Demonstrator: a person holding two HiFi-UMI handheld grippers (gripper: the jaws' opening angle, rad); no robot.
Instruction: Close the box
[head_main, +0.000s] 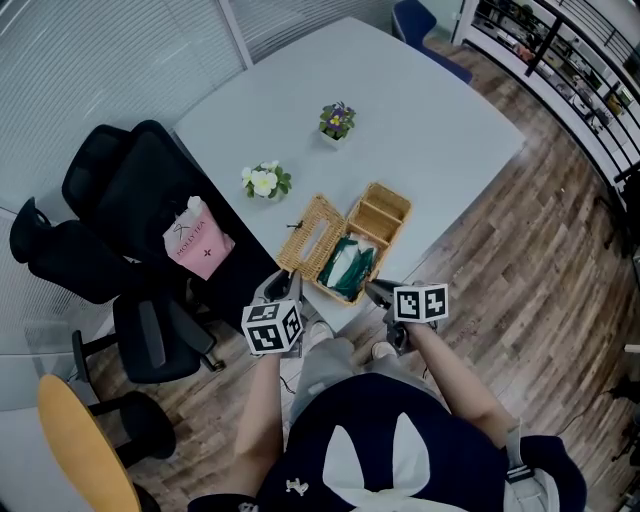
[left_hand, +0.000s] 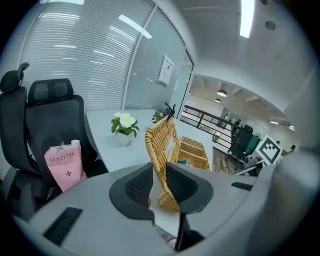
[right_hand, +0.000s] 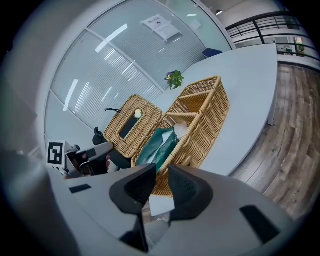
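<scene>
Fingers of your left gripper (left_hand: 159, 170) pinch the edge of the raised lid (left_hand: 160, 137); your right gripper (right_hand: 161, 170) grips the open box (right_hand: 202, 117) at the counter (head_main: 430, 130) edge. Swing the lid over slowly and hold the box steady.

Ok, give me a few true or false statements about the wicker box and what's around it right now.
The lid of the wicker box is shut flat. False: it stands tilted up, open.
The left gripper is clamped on the lid's edge. True.
A green packet lies inside the box. True.
Both flower pots stand inside the box. False: they stand on the table beyond it.
A pink bag sits on the black chair. True.
</scene>
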